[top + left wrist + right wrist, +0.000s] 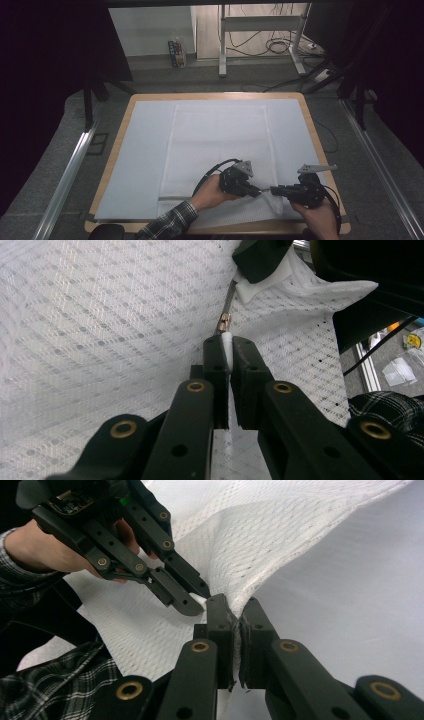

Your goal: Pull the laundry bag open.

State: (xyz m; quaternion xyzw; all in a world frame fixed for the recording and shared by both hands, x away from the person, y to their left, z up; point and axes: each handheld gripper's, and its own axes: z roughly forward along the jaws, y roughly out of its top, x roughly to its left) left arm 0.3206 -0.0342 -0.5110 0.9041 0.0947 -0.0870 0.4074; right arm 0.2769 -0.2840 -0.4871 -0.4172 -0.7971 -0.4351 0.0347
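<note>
A white mesh bag [220, 145] lies flat on the table, with its zip [175, 198] running along the near edge. My left gripper [257, 191] is shut on the zip's white pull tab [227, 342], just behind the small metal slider [224, 321]. My right gripper [274, 189] faces it tip to tip and is shut on a lifted fold of the mesh [260, 535] at the bag's near right corner. In the right gripper view its jaws [235, 607] pinch the fabric, and the left gripper [192, 602] sits just beside them. A plaid sleeve [170, 225] covers the left forearm.
A pale sheet [145, 150] covers the wooden table [120, 125]. Metal rails [65, 180] run along both sides on the floor. Beyond the far edge stand a desk frame [222, 45], loose cables [277, 45] and a small box [176, 52].
</note>
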